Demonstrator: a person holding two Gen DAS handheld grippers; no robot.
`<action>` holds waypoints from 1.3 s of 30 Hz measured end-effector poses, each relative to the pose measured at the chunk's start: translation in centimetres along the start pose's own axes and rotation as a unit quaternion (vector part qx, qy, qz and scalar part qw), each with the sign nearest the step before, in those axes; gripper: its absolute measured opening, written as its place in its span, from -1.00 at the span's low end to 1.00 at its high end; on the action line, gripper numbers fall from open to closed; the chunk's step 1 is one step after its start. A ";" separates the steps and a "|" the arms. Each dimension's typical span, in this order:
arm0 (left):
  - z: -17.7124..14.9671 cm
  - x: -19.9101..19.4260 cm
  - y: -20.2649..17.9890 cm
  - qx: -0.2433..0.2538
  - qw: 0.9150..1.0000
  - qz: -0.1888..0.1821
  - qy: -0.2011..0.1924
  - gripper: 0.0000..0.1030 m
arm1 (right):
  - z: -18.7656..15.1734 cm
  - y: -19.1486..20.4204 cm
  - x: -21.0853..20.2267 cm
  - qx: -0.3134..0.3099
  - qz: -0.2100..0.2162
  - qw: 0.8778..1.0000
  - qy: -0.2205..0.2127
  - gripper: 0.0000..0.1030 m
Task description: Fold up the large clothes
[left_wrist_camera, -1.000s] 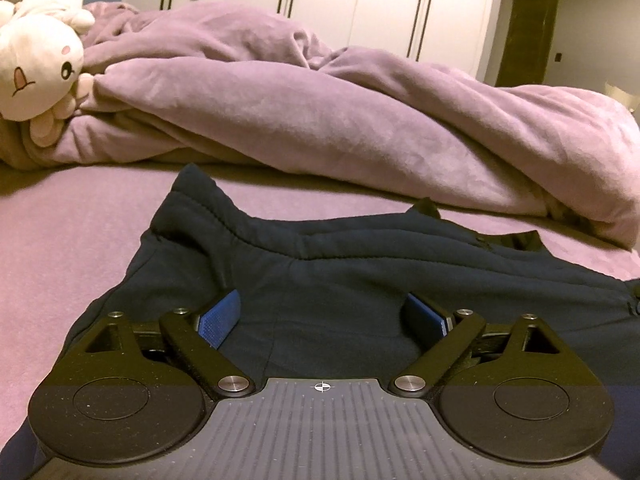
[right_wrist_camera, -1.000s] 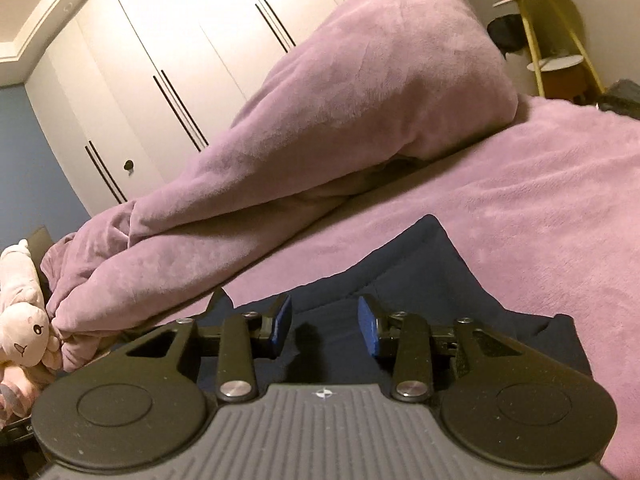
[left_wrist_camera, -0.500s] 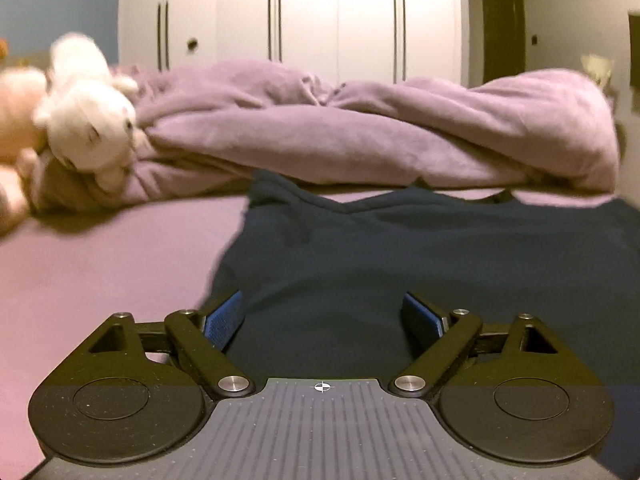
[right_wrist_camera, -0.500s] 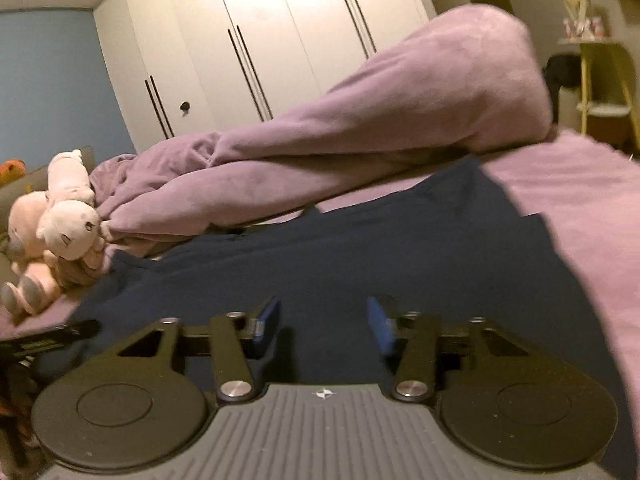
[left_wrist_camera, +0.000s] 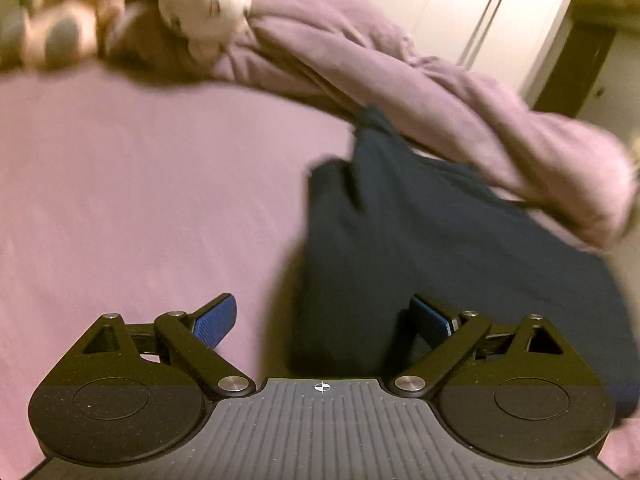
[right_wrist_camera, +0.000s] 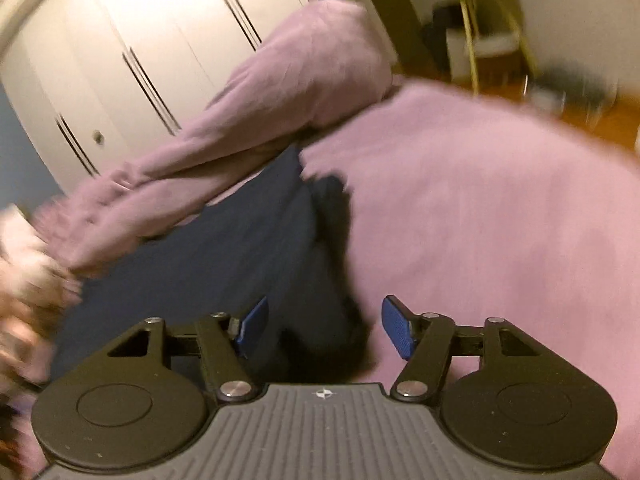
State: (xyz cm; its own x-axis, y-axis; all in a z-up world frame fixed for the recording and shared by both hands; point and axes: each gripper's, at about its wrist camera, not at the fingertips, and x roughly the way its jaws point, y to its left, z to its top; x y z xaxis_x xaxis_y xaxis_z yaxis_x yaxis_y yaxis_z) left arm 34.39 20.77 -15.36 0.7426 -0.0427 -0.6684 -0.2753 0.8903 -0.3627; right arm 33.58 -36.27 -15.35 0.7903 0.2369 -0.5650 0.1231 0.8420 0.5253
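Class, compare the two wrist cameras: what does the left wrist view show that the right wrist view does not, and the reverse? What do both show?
Only the left wrist view: a clear white plush toy and the open left gripper.

Only the right wrist view: a yellow shelf and the right gripper, jaws opening, nothing gripped.

Both: the dark garment on the pink bed, the bunched purple blanket and the white wardrobe.

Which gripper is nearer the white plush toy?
Left. The left gripper sees the white plush toy sharply across the pink sheet. The right gripper, jaws opening over the navy garment, catches only blurred plush at its view's edge.
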 end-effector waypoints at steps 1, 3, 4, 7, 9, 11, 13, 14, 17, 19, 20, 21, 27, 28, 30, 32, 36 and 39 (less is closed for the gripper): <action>-0.5 -0.4 0.2 -0.019 0.999 -0.033 0.014 0.88 | -0.5 -0.5 -0.3 0.032 0.015 0.999 0.009 0.38; -1.1 -0.3 0.1 -0.047 0.996 -0.066 0.030 0.89 | -1.6 -1.6 0.1 0.104 0.052 0.993 0.033 0.39; -1.0 -0.2 -0.1 -0.050 0.997 -0.057 0.026 0.89 | -2.0 -2.1 0.5 0.135 0.067 0.988 0.040 0.39; -0.2 1.1 0.2 -0.080 0.995 -0.048 0.028 0.89 | -2.6 -3.3 1.8 0.211 0.085 0.973 0.047 0.39; 0.0 2.1 0.7 -0.125 0.990 -0.050 0.034 0.89 | -2.5 -4.0 2.8 0.255 0.091 0.962 0.039 0.39; 0.0 3.3 0.9 -0.150 0.987 -0.050 0.038 0.89 | -2.6 -4.1 3.5 0.289 0.095 0.952 0.031 0.39; 0.1 4.3 0.9 -0.155 0.986 -0.042 0.039 0.89 | -2.5 -3.9 4.5 0.303 0.092 0.948 0.031 0.35; 0.2 4.8 1.1 -0.160 0.985 -0.044 0.039 0.89 | -2.5 -3.8 4.8 0.308 0.087 0.947 0.031 0.29; 0.0 5.4 1.8 -0.192 0.979 -0.053 0.039 0.86 | -2.3 -3.8 5.9 0.318 0.080 0.944 0.032 0.06; 0.0 5.8 2.6 -0.215 0.974 -0.064 0.040 0.79 | -2.1 -4.0 6.6 0.324 0.086 0.942 0.034 -0.05; 0.0 5.9 2.9 -0.220 0.972 -0.070 0.042 0.72 | -2.3 -4.0 6.8 0.324 0.088 0.941 0.033 -0.06; 0.0 6.1 3.0 -0.218 0.972 -0.073 0.044 0.64 | -2.4 -4.0 6.9 0.321 0.089 0.942 0.032 -0.07; 0.4 6.0 3.3 -0.225 0.968 -0.099 0.050 0.25 | -2.5 -3.6 6.3 0.299 0.073 0.951 0.023 -0.07; 0.5 5.9 3.3 -0.222 0.968 -0.103 0.051 0.20 | -2.4 -3.6 6.5 0.301 0.073 0.951 0.023 -0.07; 0.7 5.3 3.3 -0.216 0.969 -0.109 0.048 -0.01 | -2.2 -3.6 6.7 0.302 0.072 0.950 0.025 -0.07; 1.0 4.6 3.0 -0.210 0.970 -0.116 0.042 -0.11 | -2.0 -3.4 6.8 0.297 0.068 0.952 0.024 -0.13; 1.8 2.6 2.2 -0.191 0.973 -0.129 0.027 -0.27 | -1.2 -2.1 5.7 0.257 0.066 0.964 0.018 -0.47; 2.1 1.0 1.6 -0.182 0.973 -0.142 0.022 -0.30 | -0.5 -1.2 4.4 0.232 0.080 0.969 0.006 -0.53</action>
State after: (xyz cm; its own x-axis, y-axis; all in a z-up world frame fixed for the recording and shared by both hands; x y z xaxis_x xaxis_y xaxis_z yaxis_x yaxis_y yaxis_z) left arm 35.98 23.10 -15.22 0.7957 -0.2904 -0.5316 -0.2662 0.6206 -0.7375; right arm 36.55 -36.03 -18.80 0.8156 0.3544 -0.4574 0.2576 0.4855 0.8354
